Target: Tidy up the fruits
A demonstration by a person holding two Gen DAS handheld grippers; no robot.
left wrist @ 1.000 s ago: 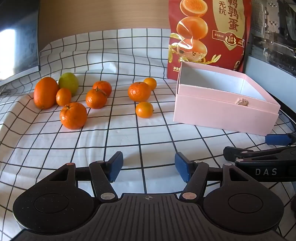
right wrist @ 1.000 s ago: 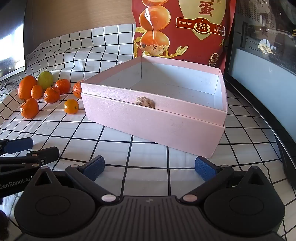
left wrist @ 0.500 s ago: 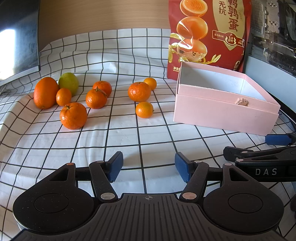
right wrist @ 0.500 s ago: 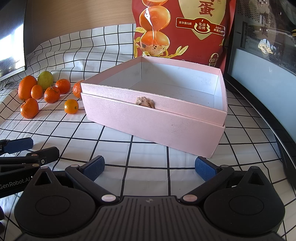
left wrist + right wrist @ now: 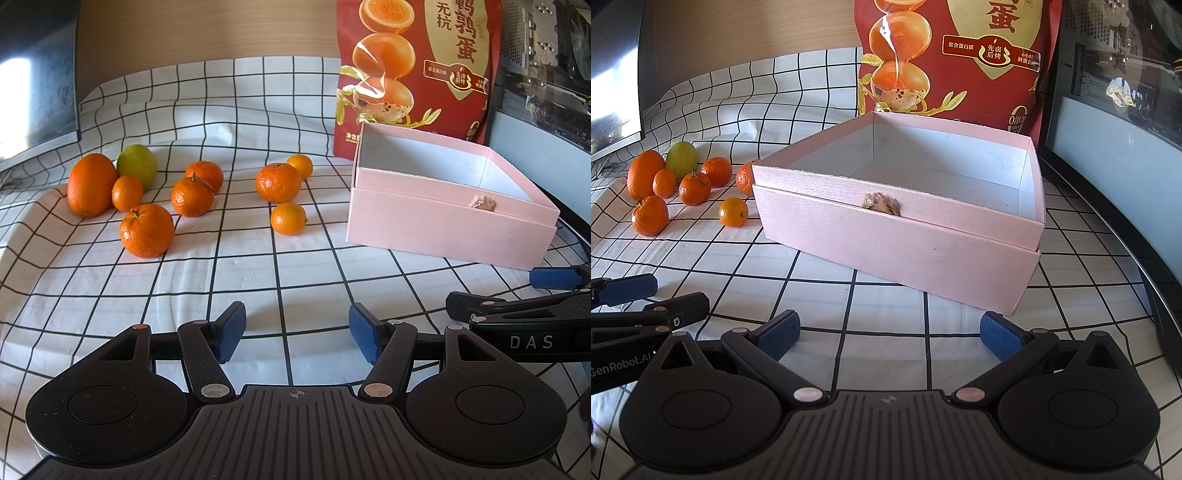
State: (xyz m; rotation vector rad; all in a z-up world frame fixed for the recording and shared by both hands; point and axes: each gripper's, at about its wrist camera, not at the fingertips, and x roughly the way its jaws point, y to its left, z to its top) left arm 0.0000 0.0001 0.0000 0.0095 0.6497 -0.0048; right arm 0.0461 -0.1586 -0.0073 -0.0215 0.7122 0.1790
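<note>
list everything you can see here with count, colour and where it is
orange fruits: eight, orange, loose on the cloth left of the box
green fruit: one, yellow-green, far left behind the oranges
pink box: one, pink with white inside, open, no fruit seen in it, right of the fruit
snack bag: one, red and gold, upright behind the box
checked cloth: one, white with black grid, under everything
monitor: one, dark, far left edge
left tongs: one, black with blue pads, open, above bare cloth
right tongs: one, same colours, open, in front of the box
</note>
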